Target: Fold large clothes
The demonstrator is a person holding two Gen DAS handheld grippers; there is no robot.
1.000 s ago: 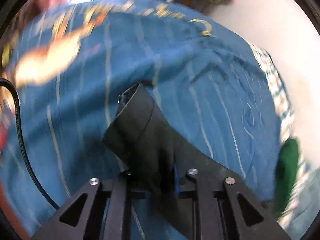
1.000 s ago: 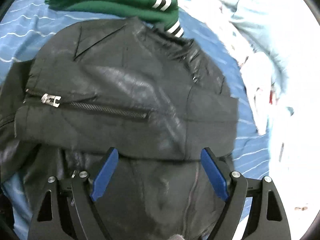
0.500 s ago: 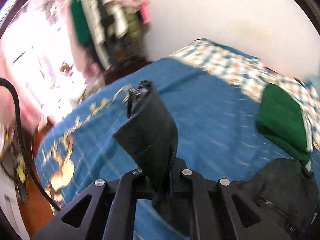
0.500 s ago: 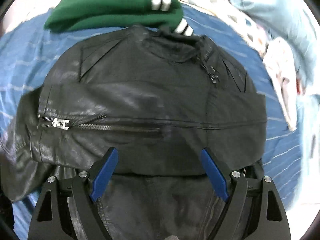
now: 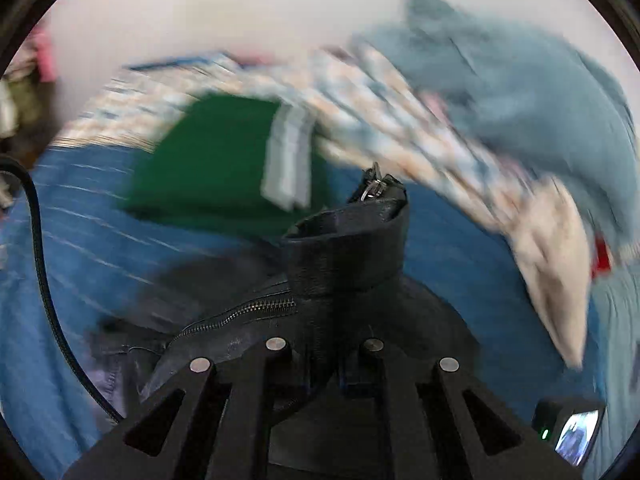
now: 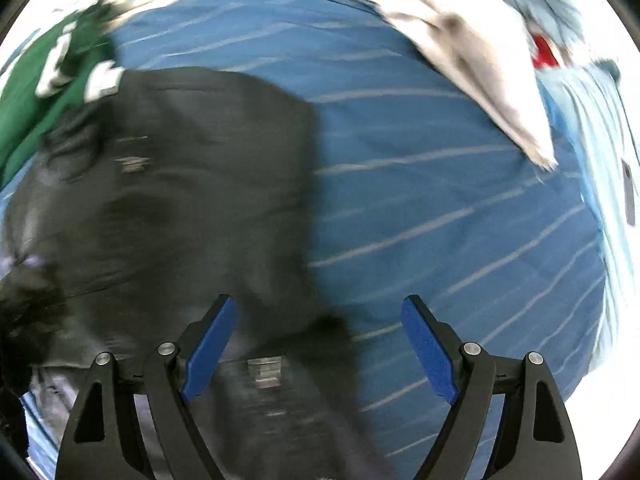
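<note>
while the left gripper (image 5: 326, 360) pinches a jacket (image 5: 348, 248) sleeve, the right gripper (image 6: 320, 344) hangs spread.
jacket lies on the blue bedspread (image 6: 440, 200), touching a green sweater (image 6: 28, 112).

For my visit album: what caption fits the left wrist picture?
Left gripper shut on a black jacket sleeve, lifted over a blue bedspread.

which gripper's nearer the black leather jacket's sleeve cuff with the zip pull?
Left. The left gripper is shut on the sleeve cuff with the zip pull, which stands up from its jaws. The right gripper is open and empty above the jacket's body; no cuff shows there.
</note>
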